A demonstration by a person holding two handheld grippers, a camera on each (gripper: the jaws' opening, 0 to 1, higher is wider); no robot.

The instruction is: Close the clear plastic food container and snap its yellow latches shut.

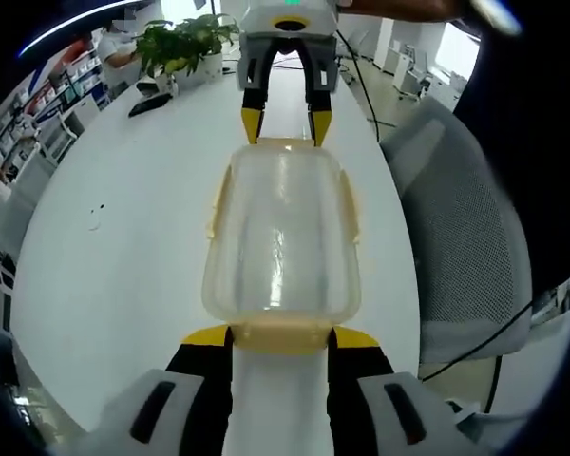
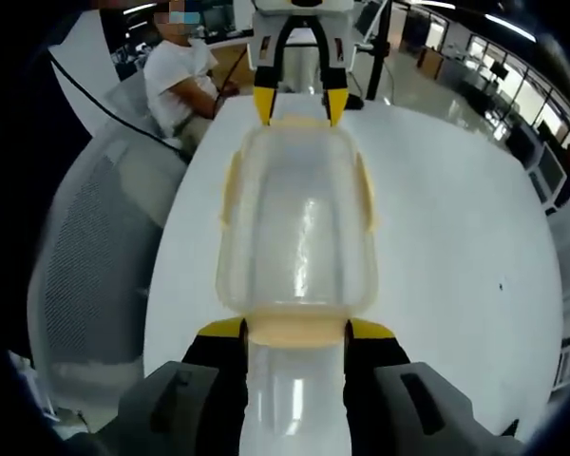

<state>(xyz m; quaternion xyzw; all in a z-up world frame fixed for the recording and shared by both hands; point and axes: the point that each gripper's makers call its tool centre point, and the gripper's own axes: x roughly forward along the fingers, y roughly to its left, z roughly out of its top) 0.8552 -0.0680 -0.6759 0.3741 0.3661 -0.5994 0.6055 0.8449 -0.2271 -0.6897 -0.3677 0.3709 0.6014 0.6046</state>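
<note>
Presently the clear plastic food container (image 1: 280, 242) is sitting lid-on in the centre of both frames, resting on the white table (image 1: 123, 256), with the two tools facing each other across it. In the left gripper view the left hand-held gripper (image 1: 281, 334) is rising from the bottom edge, its yellow-tipped jaws standing moderately apart and bracketing the near yellow latch (image 1: 280, 334); the right hand-held gripper (image 1: 286, 123) is meeting the far end at top centre, jaws likewise parted around that end. The right gripper view is showing the mirror arrangement: right hand-held gripper (image 2: 295, 329) at bottom, left hand-held gripper (image 2: 300, 106) at top, side latches (image 2: 232, 190) lying along the long edges. Judged from this, the lid is already seated and the latching step is in hand; the next move is calling for pressing the end latches down until they catch. The container is appearing empty. A grey mesh chair (image 1: 456, 247) is standing beside the table.
</note>
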